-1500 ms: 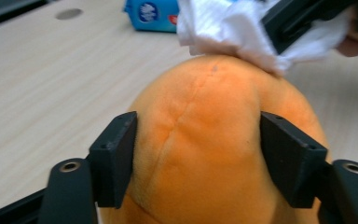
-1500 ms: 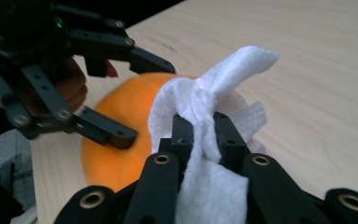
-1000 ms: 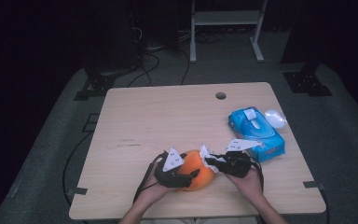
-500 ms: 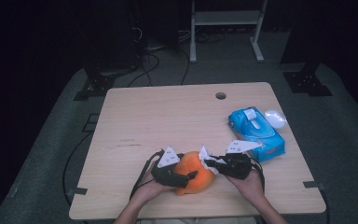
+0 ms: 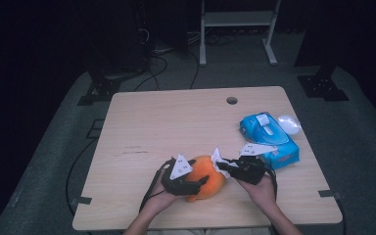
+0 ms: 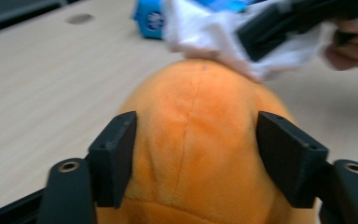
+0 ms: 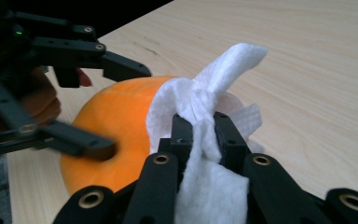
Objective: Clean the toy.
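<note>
One orange plush toy (image 5: pixel 206 177) sits gripped in the left tool (image 5: pixel 196 185). One white wipe (image 7: pixel 205 140), pinched in the right tool (image 7: pixel 199 123), touches the toy's top. One blue wipe pack (image 5: pixel 269 139) lies beyond the toy.

A pale wooden table (image 5: pixel 176 122) stands on grey floor (image 5: pixel 54 161) in a dark room.

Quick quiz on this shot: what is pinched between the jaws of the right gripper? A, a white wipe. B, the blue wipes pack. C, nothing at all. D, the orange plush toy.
A: in the right gripper view the right gripper has its jaws closed on a bunched white wipe, held against the orange plush toy, which the left gripper clamps.
</note>
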